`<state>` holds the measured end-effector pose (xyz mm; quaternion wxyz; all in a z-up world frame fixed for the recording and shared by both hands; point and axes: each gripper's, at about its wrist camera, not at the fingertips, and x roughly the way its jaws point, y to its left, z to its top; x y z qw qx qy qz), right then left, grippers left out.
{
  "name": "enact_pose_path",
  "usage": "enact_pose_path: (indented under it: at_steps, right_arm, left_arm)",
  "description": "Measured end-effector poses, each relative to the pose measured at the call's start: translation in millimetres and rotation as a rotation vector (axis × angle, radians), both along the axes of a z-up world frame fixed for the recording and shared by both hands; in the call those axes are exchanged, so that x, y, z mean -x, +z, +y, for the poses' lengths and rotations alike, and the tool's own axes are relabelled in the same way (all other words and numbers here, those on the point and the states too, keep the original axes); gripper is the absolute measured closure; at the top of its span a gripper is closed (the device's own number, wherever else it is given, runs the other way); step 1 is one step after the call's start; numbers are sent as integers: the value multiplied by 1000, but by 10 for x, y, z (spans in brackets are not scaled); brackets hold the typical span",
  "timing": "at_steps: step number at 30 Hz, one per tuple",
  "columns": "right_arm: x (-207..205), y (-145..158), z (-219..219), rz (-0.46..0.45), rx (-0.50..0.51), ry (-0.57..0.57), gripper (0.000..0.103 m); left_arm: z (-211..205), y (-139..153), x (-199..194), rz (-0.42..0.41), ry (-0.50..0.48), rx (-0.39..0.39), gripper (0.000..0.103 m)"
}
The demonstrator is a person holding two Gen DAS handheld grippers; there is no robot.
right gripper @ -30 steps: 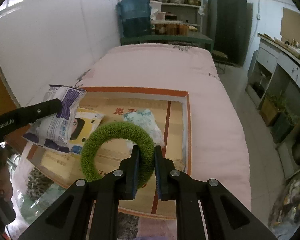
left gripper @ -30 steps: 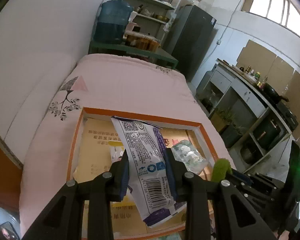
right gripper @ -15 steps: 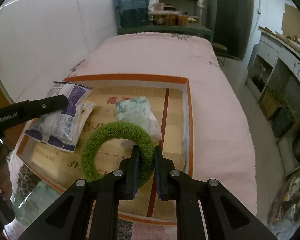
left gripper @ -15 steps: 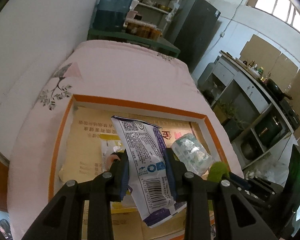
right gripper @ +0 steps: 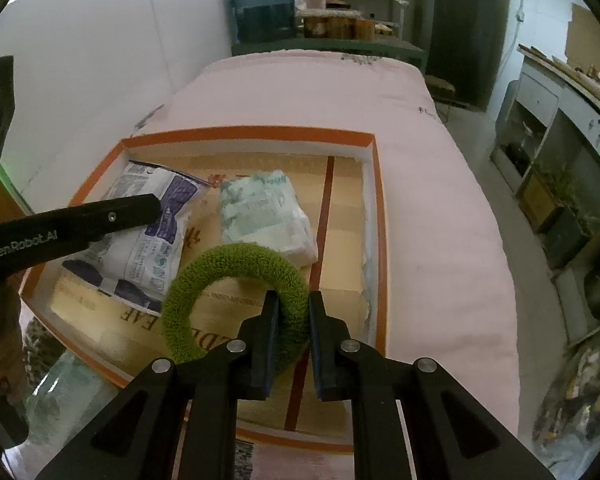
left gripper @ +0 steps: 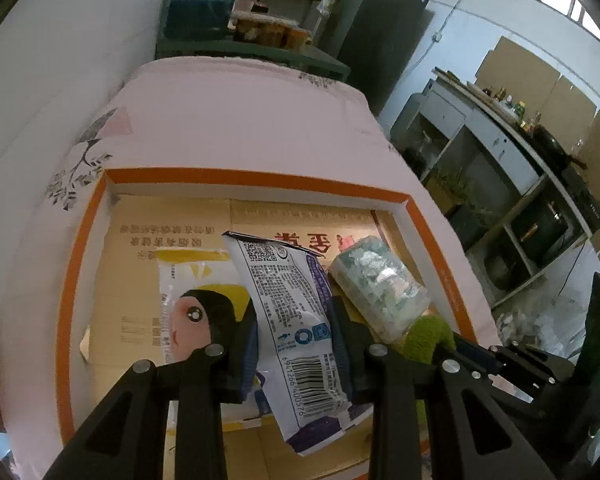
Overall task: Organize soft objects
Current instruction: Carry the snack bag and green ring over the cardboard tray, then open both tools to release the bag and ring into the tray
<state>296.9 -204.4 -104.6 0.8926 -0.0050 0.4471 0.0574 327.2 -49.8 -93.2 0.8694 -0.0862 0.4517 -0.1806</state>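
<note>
Soft objects fill both my grippers above the orange-rimmed box (right gripper: pixel 374 216) on the pink bed (right gripper: pixel 432 184). My left gripper (left gripper: pixel 294 340) is clenched on a white-and-purple snack bag (left gripper: pixel 288 304), gripped near its lower half, so the top juts forward over the cartoon-face packet (left gripper: pixel 192 304) lying on the box floor. My right gripper (right gripper: pixel 293 320) pinches the green fuzzy ring (right gripper: pixel 236 276) by its near-right arc; the rest of the loop hangs free to the left, just in front of the pale wrapped pack (right gripper: pixel 264 216) at the box's middle. I judge the risks thus: the slick bag could slide from the pads, and the two grippers, close together, could bump or drop things onto the near rim.
</note>
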Motion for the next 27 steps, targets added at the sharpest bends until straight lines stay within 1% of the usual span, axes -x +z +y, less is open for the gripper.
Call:
enact_pose_path:
  at_steps: [10,13,14,15,16,17,19,21,24,27]
  right_arm:
    - [-40,-99,-5,27,0,-3,88]
    - [-44,-98,-18,27,-7,-7,87]
    - [-50,-98,-21,27,-9,-7,86]
    - [-48,-99,-23,27,-11,-8,85]
    - [-46,-98,-25,28,-13,-9,83]
    - [-46,-94,-31,29,-17,-10,80]
    - [-35,-90,-32,27,-18,-13,74]
    - [-24,-81,-28,24,-20,-11,66]
    - [3,-51,-29,16,-23,-10,63]
    - [32,-17,-35,8,-29,-11,61]
  left_arm:
    - [-119,-100,-40,34,-36,-23,69]
    - [-115,-94,-46,36,-38,-14,61]
    - [-106,-96,-48,35,-38,-8,55]
    - [-98,-98,-52,33,-36,-5,49]
    - [-97,-94,-42,30,-34,-2,47]
    - [-93,-93,-47,28,-32,1,44]
    - [-92,-83,-41,24,-32,3,43]
    - [-98,-75,-38,20,-24,-12,41]
    - [-114,-64,-19,20,-18,-21,39]
    - [-109,-47,-11,16,-9,-28,38]
